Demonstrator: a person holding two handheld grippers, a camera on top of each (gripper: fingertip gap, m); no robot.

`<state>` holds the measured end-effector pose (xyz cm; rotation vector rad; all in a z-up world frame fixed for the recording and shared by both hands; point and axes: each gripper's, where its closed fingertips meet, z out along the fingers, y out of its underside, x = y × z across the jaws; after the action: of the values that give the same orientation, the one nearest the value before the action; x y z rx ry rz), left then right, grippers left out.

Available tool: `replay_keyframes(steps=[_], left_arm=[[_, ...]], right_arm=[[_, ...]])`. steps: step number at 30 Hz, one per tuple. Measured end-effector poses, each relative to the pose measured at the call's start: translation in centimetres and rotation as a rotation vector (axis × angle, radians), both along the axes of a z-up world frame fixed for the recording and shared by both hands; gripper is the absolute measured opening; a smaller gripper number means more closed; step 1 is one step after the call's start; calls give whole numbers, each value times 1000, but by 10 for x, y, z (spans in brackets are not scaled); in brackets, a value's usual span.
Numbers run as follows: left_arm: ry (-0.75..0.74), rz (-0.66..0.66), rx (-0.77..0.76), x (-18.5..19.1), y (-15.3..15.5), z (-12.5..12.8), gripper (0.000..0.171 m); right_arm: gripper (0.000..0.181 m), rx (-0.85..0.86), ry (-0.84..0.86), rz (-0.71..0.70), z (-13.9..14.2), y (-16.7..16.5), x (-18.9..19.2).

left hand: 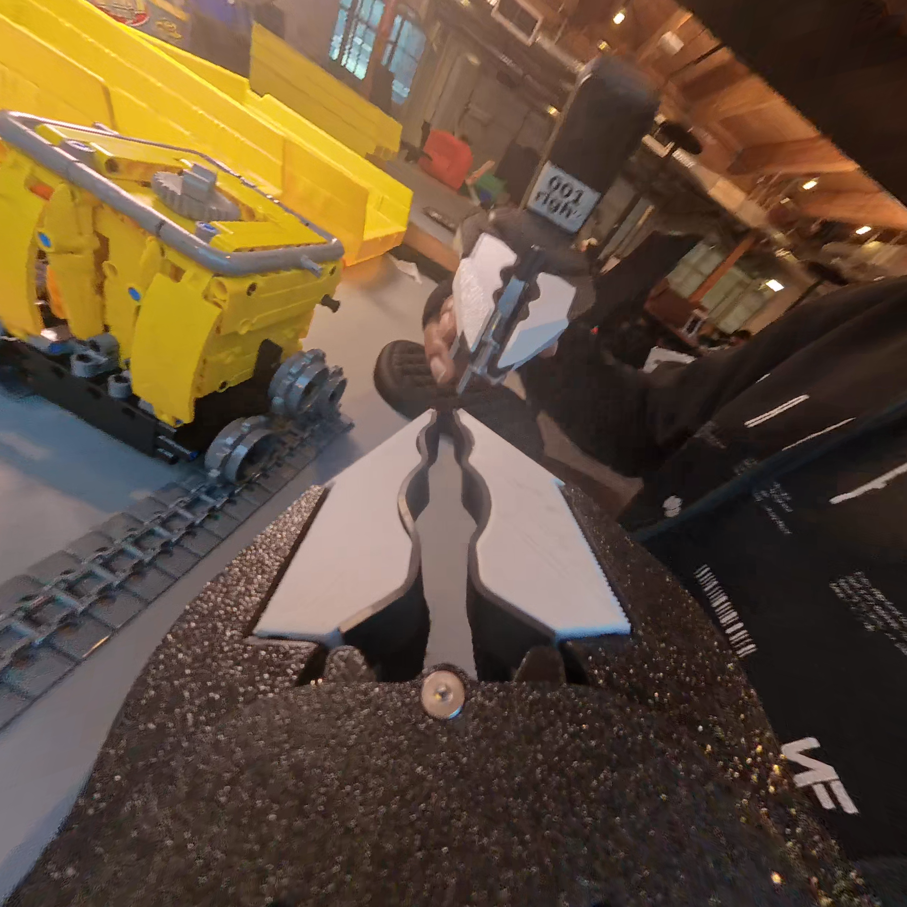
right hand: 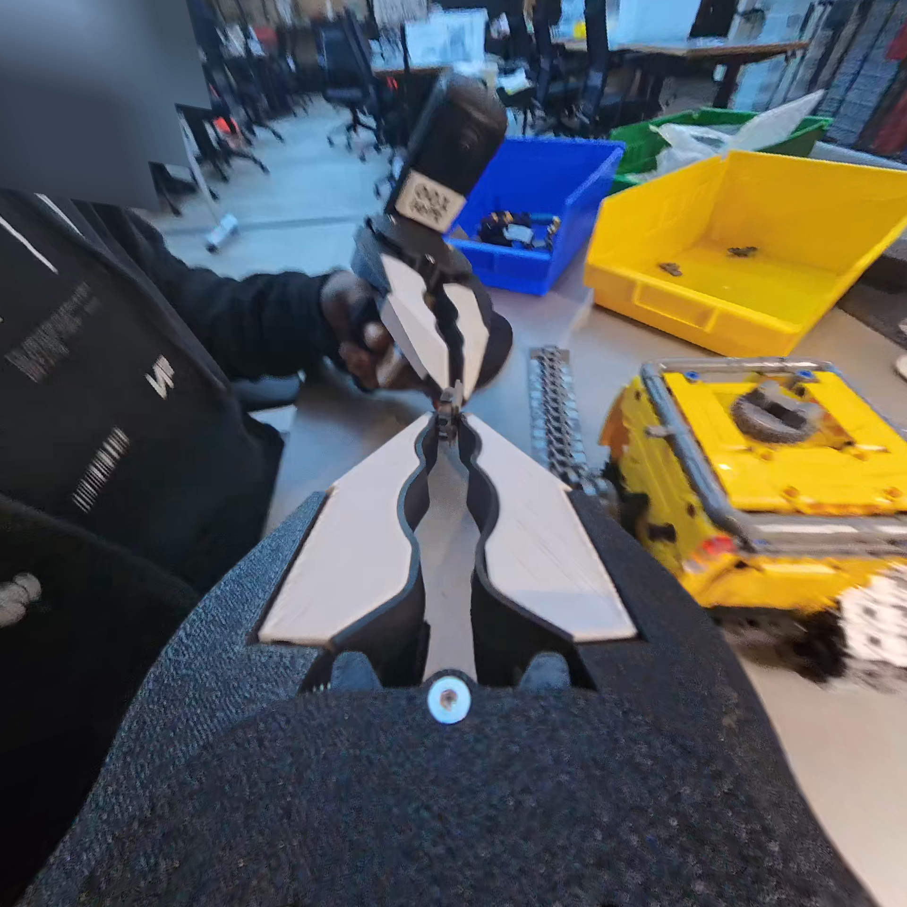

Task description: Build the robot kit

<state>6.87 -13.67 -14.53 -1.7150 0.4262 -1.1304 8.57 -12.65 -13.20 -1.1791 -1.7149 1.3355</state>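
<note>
My left gripper (left hand: 444, 417) and my right gripper (right hand: 447, 423) meet tip to tip above the grey table (right hand: 810, 736). Both are shut on one small dark grey brick part (right hand: 447, 408), each on one end of it. The part also shows in the left wrist view (left hand: 444, 405). The right gripper (left hand: 464, 387) faces me in the left wrist view, and the left gripper (right hand: 456, 392) faces me in the right wrist view, each held by a hand. A yellow brick-built tracked vehicle (left hand: 172, 294) stands beside them, also in the right wrist view (right hand: 765, 491).
A loose grey track chain (left hand: 122, 549) lies flat by the vehicle, also in the right wrist view (right hand: 554, 417). A yellow bin (right hand: 736, 275), a blue bin (right hand: 540, 211) with small parts and a green bin (right hand: 687, 127) stand behind. A person in black (right hand: 122, 392) sits close. Left and right tips are no more than a few centimetres apart. My left tips are roughly 12 cm from the loose grey track chain (left hand: 122, 549). It turns up in the right wrist view (right hand: 563, 447) as well.
</note>
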Motion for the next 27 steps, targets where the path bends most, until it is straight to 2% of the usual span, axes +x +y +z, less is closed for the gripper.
replay_keyframes(steps=[4, 6, 11, 14, 15, 17, 20, 27], left_arm=[[182, 64, -14, -13, 1, -17, 10], [214, 72, -21, -14, 3, -20, 12], [134, 48, -17, 15, 18, -12, 17], [6, -50, -18, 46, 16, 1, 20], [-18, -64, -17, 51, 16, 4, 19], [-35, -93, -9, 55, 14, 7, 6], [-58, -117, -5, 58, 9, 10, 2], [-415, -128, -122, 58, 12, 18, 1]], right_arm=[[7, 354, -197, -132, -27, 53, 35], [7, 365, -263, -135, -34, 62, 47], [8, 142, -188, -58, -25, 34, 41], [8, -41, -116, 10, -12, 10, 33], [8, -91, -108, 23, -9, 6, 32], [8, -153, -110, 23, -9, 4, 32], [8, -264, -90, 33, -3, 1, 34], [8, -481, -20, -41, 4, 5, 32]])
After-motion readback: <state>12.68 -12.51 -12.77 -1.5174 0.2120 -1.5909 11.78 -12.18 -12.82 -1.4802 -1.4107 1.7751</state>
